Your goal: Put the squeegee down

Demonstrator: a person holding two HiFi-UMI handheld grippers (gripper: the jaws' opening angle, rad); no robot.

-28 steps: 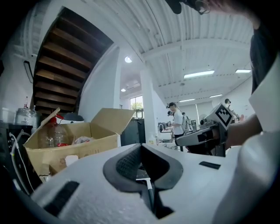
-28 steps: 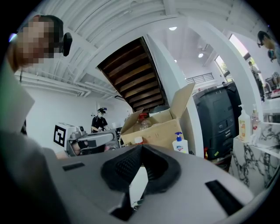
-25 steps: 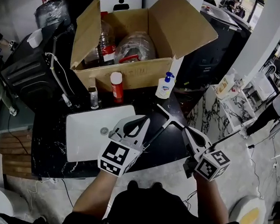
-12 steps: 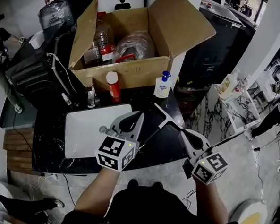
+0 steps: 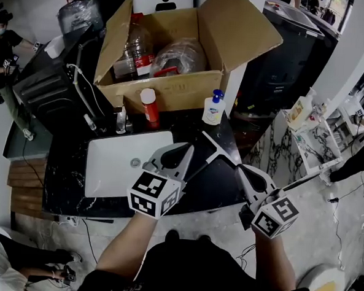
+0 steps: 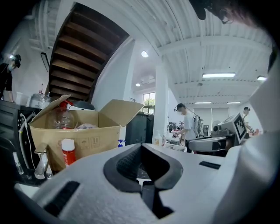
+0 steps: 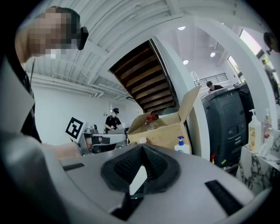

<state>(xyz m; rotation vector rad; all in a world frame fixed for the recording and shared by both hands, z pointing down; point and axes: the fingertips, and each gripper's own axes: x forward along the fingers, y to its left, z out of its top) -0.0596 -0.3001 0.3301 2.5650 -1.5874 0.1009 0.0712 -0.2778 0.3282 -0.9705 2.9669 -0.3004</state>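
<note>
L gripper: jaws together, nothing between them; its own view confirms. R gripper: in head view the tips are closed on the near end of the squeegee blade. R gripper view shows jaws together w/ a white sliver in the gap; the rest of the blade is hidden below them. Handle slants back toward the person, just beside L gripper, over the counter. Contact w/ counter: cannot tell.

Head view only: white sink set in the black veined counter, left of both grippers. Behind it are a red can w/ white cap and a pump bottle. Beyond those is an open cardboard box w/ plastic bottles inside. Pale floor right of counter.

Gripper views only: dark staircase overhead, white ceiling w/ strip lights, and a person far back. R gripper view also shows L gripper's marker cube at left.
</note>
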